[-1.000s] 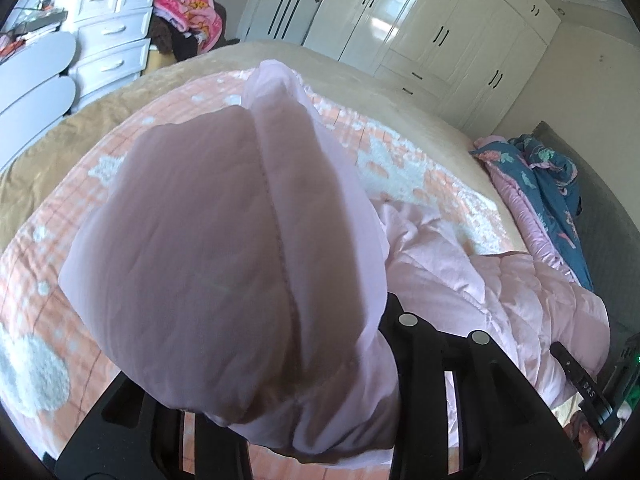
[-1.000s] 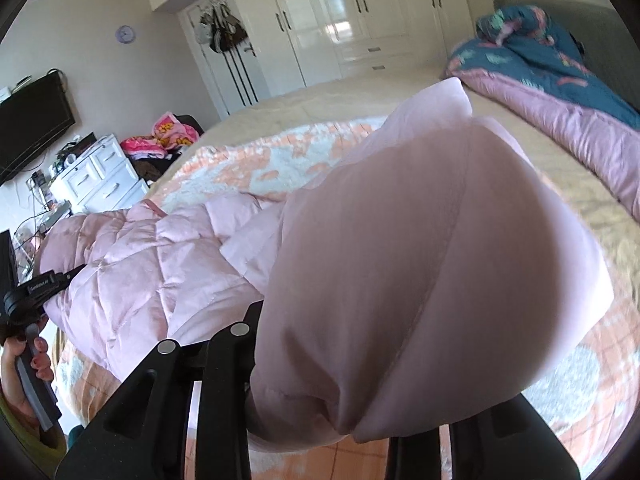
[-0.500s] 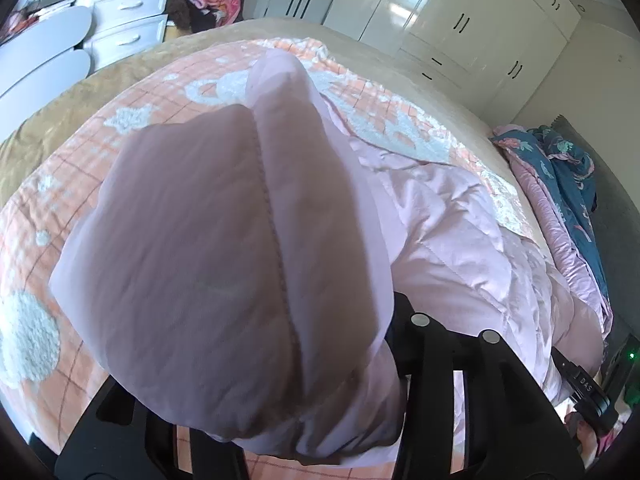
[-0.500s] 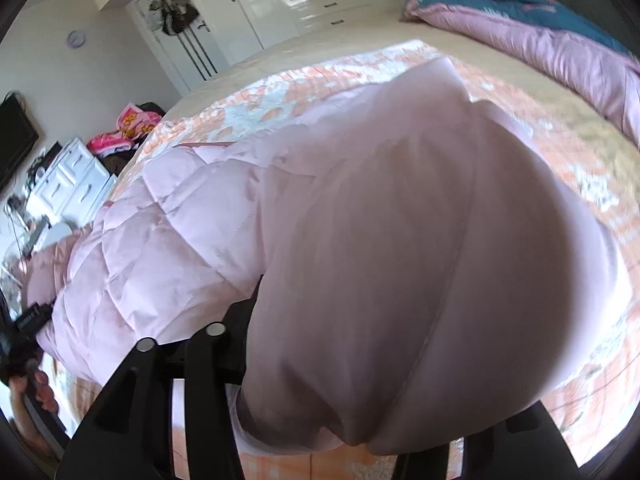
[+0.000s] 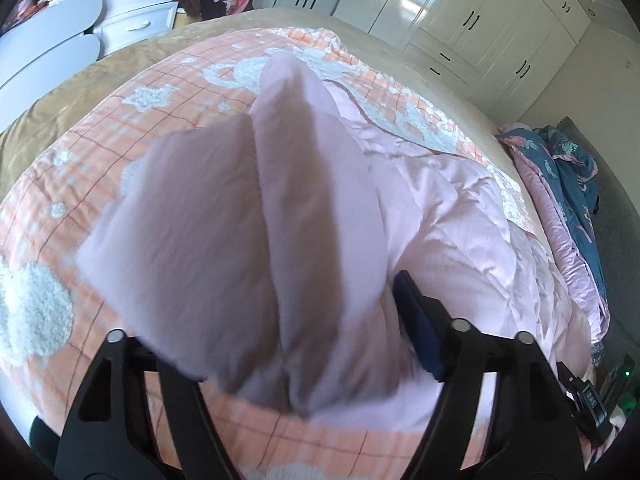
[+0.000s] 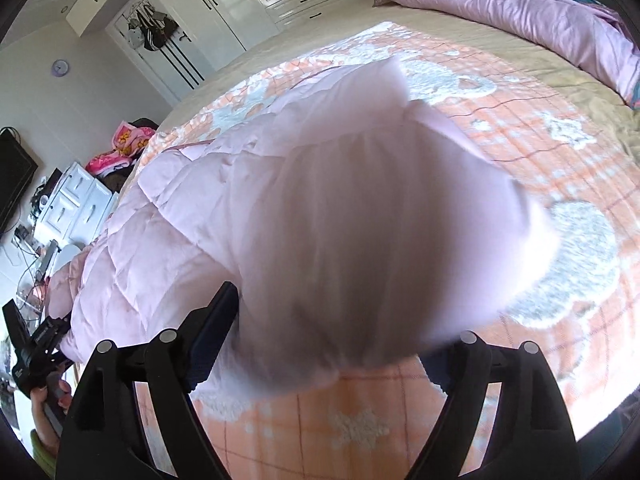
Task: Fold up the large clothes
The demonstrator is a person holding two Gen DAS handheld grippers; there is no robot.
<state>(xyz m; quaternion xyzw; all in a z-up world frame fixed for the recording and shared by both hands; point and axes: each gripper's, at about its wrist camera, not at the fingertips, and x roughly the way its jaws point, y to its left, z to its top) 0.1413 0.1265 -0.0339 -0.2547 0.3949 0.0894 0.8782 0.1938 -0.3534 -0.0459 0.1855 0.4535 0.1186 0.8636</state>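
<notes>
Sunlit bedroom: white wardrobes [image 5: 460, 12] line the far wall, and a wide bed [image 5: 132, 52] carries an orange checked blanket [image 5: 120, 128] with fluffy white patches. On that blanket lies a pale pink quilted jacket [image 5: 452, 216], its body spread between the two views. A second ago each hand-held gripper was pinched on a thick fold of this jacket, held above the blanket. Now both have come lower and both pairs of jaws are opening. The left hand-held gripper [image 5: 280, 344] has its jaws standing apart, the pink fold [image 5: 240, 232] blurred and loose between them, no longer pressed. The right hand-held gripper [image 6: 328, 356] shows the same: jaws apart, the lifted pink fold [image 6: 380, 220] blurred and slipping free. The folded-over part appears to be dropping onto the rest of the jacket, so this fold looks like it is being let go and laid down. Further folds probably remain, as the jacket's body looks broad and puffy.
</notes>
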